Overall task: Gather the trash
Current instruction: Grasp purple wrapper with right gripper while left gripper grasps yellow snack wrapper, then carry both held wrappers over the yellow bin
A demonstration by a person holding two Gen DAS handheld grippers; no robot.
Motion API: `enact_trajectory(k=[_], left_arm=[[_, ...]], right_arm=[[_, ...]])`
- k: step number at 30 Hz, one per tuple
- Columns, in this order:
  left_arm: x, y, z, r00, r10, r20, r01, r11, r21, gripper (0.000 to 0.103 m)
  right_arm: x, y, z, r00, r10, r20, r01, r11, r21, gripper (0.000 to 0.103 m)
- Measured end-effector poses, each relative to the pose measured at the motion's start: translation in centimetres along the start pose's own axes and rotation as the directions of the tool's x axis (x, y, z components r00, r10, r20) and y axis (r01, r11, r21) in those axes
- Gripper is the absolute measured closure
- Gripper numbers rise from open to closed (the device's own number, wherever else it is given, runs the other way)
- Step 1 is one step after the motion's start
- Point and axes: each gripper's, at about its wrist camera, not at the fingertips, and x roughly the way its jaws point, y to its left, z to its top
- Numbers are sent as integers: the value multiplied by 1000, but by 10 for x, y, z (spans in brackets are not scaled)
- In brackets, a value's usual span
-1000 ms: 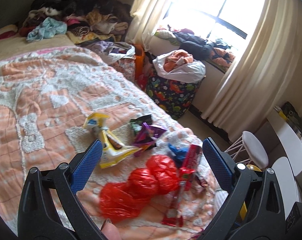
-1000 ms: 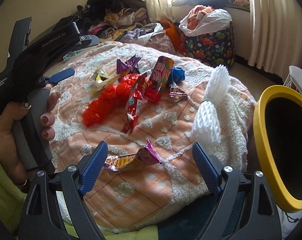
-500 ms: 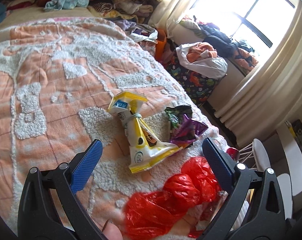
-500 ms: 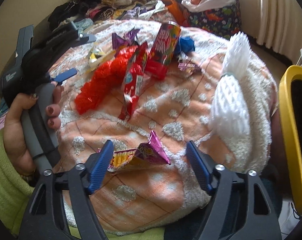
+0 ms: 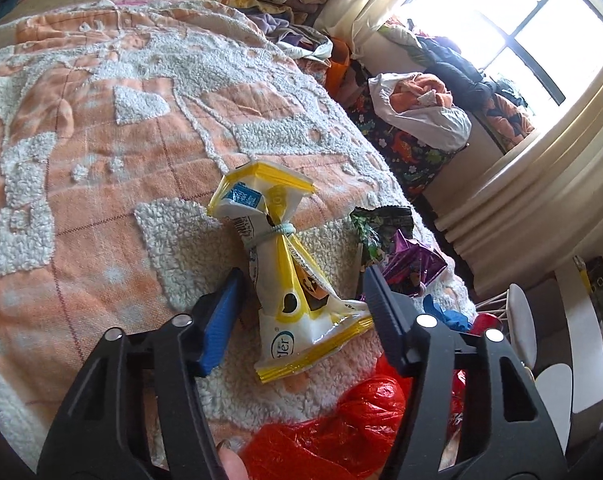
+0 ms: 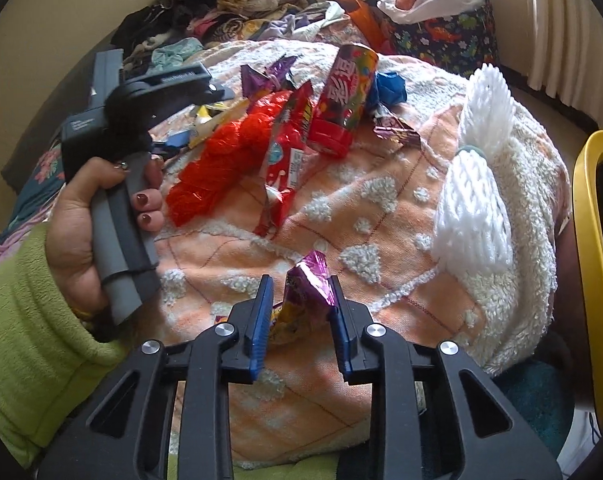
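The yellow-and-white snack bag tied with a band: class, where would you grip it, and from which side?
Grip the yellow-and-white snack bag just below its band-tied waist, coming from above with fingers either side. It lies flat on the bedspread, and the left tool, jaws closing, already straddles that part.

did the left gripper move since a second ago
Yes. The left gripper has come forward and down over the blanket, from around the red bag to the yellow and white wrapper, its fingers closing.

Two grippers [image 6: 299,304] [image 5: 301,292]; one red plastic bag [image 6: 221,156]; one white foam net [image 6: 475,184]; one yellow-white pouch [image 5: 281,276].
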Motion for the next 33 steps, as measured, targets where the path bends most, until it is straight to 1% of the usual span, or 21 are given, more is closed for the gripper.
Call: enact_trajectory(k=[1, 3, 4, 6, 7, 16, 26, 33], left_arm=[[0, 0, -1, 1000, 1, -1, -1, 1000, -2, 59], [0, 0, -1, 1000, 11, -4, -11, 1000, -5, 73], [-1, 0, -1, 1000, 12, -6, -12, 1000, -7, 74], [-3, -2, -2, 1000, 2, -9, -2, 1000, -2, 81], [-5, -4, -3, 1000, 0, -9, 0, 1000, 14, 83], [-26, -16, -10, 1000, -18, 15, 17, 997, 70, 85], [-53, -27, -8, 998, -41, 57, 36, 995, 89, 86], [-67, -41, -5, 994, -78, 75, 69, 991, 113, 86]], right_arm=[[-2, 0, 0, 1000, 1, 4, -1, 1000, -2, 77], [-4, 2, 0, 1000, -1, 14, 1, 1000, -5, 77], [-5, 3, 1, 1000, 0, 19, 0, 1000, -6, 77], [-9, 3, 1, 1000, -2, 27, 3, 1000, -9, 78], [-11, 3, 0, 1000, -2, 30, 3, 1000, -9, 77], [-22, 0, 0, 997, 2, 71, -1, 1000, -15, 79], [-37, -2, 1, 992, 10, 122, -7, 1000, -21, 80], [-49, -5, 1, 987, 10, 163, -8, 1000, -10, 81]])
